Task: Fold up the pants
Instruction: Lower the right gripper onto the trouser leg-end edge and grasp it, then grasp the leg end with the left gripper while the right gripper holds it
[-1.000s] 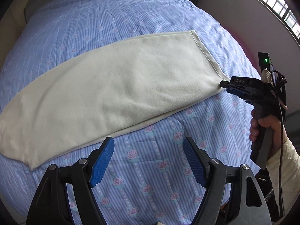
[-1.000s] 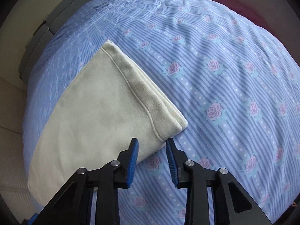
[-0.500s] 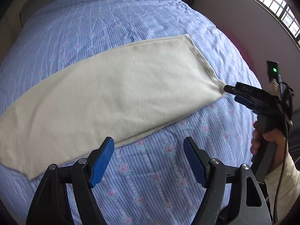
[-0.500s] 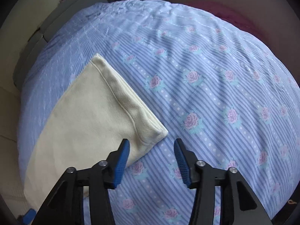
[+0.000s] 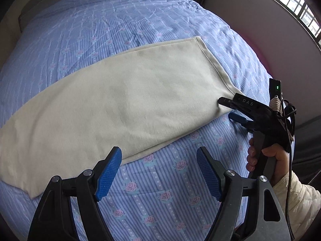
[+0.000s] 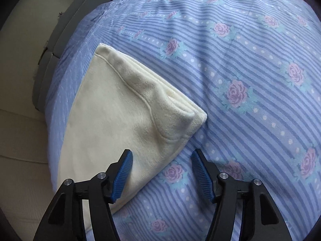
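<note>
left wrist view: the left gripper (image 5: 158, 172) hangs wide and empty over the bedspread (image 5: 120, 20), near the long edge of the cream pants (image 5: 120, 100), which lie flat across the bed. at the hem corner on the right, the right gripper (image 5: 230, 108), clamped a second ago, is opening and has sunk closer; the corner (image 6: 192, 118) lies ahead of its tips, unpinched. probably re-gripping for a fold. the waist end runs out of frame.
</note>
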`<state>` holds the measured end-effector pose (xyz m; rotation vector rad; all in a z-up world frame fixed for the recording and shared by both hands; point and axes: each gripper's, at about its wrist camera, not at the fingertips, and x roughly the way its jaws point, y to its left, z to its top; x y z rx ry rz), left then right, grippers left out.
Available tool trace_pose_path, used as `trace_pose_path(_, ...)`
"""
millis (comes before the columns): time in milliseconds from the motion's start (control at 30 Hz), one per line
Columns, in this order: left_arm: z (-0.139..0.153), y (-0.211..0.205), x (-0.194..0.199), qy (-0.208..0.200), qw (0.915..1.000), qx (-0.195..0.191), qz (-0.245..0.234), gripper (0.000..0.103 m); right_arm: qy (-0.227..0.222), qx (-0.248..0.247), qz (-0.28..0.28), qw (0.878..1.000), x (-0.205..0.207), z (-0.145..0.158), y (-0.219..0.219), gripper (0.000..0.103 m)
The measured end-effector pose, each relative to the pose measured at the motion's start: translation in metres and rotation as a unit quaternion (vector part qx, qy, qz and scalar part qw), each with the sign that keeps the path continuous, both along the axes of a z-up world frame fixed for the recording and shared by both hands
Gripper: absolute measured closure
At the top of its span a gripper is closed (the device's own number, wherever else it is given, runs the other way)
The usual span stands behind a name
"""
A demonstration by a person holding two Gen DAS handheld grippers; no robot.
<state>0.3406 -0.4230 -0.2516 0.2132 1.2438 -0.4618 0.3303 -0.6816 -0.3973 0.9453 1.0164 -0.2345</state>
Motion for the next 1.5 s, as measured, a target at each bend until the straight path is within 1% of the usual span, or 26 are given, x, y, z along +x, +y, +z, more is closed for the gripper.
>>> trace_pose_path(67,-0.002,-0.004,-0.001,-0.002,1.0000,0.002,-0.007,0.027,-0.018,0.013,-0.008,1.000,0.001,-0.005,-0.003,0.030)
trace_pose_path(133,-0.005,-0.007,-0.003,-0.002,0.9999,0.005,-0.014,0.027,-0.033,0.022,-0.018,0.999,0.002,-0.007,-0.005,0.022)
trace_pose_path(200,-0.008,-0.009,-0.004,0.000,0.9999,0.005,-0.016,0.027,-0.043,0.022,-0.024,0.999,0.000,-0.008,-0.005,0.018)
trace_pose_path(300,-0.011,-0.011,-0.006,0.002,0.9998,0.005,-0.019,0.027,-0.044,0.002,-0.022,0.999,0.017,-0.005,-0.001,0.017)
trace_pose_path(367,-0.013,-0.012,-0.008,0.002,0.9998,0.005,-0.021,0.027,-0.048,-0.002,-0.016,0.999,0.023,-0.003,0.000,0.017)
trace_pose_path(400,-0.013,-0.012,-0.009,0.001,0.9998,0.006,-0.020,0.027,-0.055,-0.001,-0.014,0.998,0.026,-0.002,-0.002,0.019)
trace_pose_path(467,-0.015,-0.014,-0.009,0.004,0.9998,0.005,-0.018,0.027,-0.063,0.001,-0.003,0.998,0.032,0.003,-0.006,0.030)
trace_pose_path(500,-0.016,-0.014,-0.009,0.006,0.9998,0.003,-0.017,0.027,-0.063,-0.003,0.005,0.998,0.034,0.007,-0.008,0.044)
trace_pose_path(533,-0.017,-0.015,-0.009,0.006,0.9999,0.002,-0.016,0.027,-0.064,-0.006,0.012,0.998,0.034,0.011,-0.010,0.053)
trace_pose_path(600,-0.016,-0.016,-0.008,0.006,0.9999,0.000,-0.013,0.027,-0.066,-0.010,0.024,0.998,0.029,0.022,-0.010,0.054)
trace_pose_path(667,-0.014,-0.017,-0.008,0.005,0.9999,-0.003,-0.012,0.027,-0.074,-0.032,0.031,0.996,0.018,0.037,-0.006,0.054)
trace_pose_path(733,-0.014,-0.017,-0.006,0.003,0.9999,-0.003,-0.013,0.026,-0.079,-0.047,0.041,0.995,0.009,0.045,-0.003,0.054)
trace_pose_path(800,-0.014,-0.020,-0.004,-0.003,0.9999,-0.001,-0.016,0.025,-0.083,-0.053,0.042,0.994,0.008,0.046,-0.004,0.054)
trace_pose_path(833,-0.015,-0.022,0.000,-0.005,0.9998,0.000,-0.019,0.025,-0.076,-0.055,0.041,0.995,0.010,0.042,-0.005,0.054)
trace_pose_path(933,-0.017,-0.029,0.018,-0.011,0.9995,-0.003,-0.029,0.025,-0.066,-0.055,0.021,0.996,0.016,0.036,-0.014,0.054)
trace_pose_path(1000,-0.016,-0.037,0.034,-0.022,0.9990,-0.008,-0.039,0.025,-0.089,-0.065,0.011,0.994,0.011,0.045,-0.016,0.055)
trace_pose_path(1033,-0.016,-0.042,0.042,-0.026,0.9986,-0.009,-0.046,0.025,-0.089,-0.073,0.008,0.993,0.010,0.047,-0.016,0.062)
trace_pose_path(1067,-0.017,-0.049,0.053,-0.029,0.9981,-0.012,-0.053,0.025,-0.087,-0.071,0.009,0.994,0.010,0.045,-0.017,0.068)
trace_pose_path(1100,-0.017,-0.054,0.062,-0.029,0.9977,-0.016,-0.060,0.025,-0.083,-0.068,0.011,0.994,0.011,0.042,-0.017,0.077)
trace_pose_path(1133,-0.018,-0.060,0.072,-0.028,0.9971,-0.020,-0.067,0.025,-0.075,-0.067,0.015,0.995,0.012,0.039,-0.017,0.077)
trace_pose_path(1200,-0.021,-0.075,0.096,-0.021,0.9964,-0.029,-0.078,0.025,-0.071,-0.068,0.014,0.995,0.007,0.033,-0.018,0.077)
trace_pose_path(1267,-0.025,-0.093,0.120,-0.011,0.9942,-0.043,-0.098,0.025,-0.075,-0.054,0.002,0.996,0.001,0.028,-0.021,0.077)
trace_pose_path(1333,-0.028,-0.109,0.141,-0.002,0.9933,-0.050,-0.104,0.025,-0.072,-0.041,-0.014,0.996,-0.002,0.022,-0.026,0.077)
trace_pose_path(1367,-0.030,-0.118,0.153,0.007,0.9927,-0.056,-0.107,0.025,-0.069,-0.047,-0.016,0.996,-0.004,0.021,-0.026,0.078)
trace_pose_path(1433,-0.036,-0.138,0.175,0.021,0.9929,-0.059,-0.101,0.025,-0.046,-0.066,-0.017,0.997,-0.005,0.020,-0.023,0.079)
trace_pose_path(1500,-0.042,-0.160,0.192,0.028,0.9911,-0.060,-0.115,0.025,-0.034,-0.088,-0.019,0.995,-0.003,0.024,-0.017,0.079)
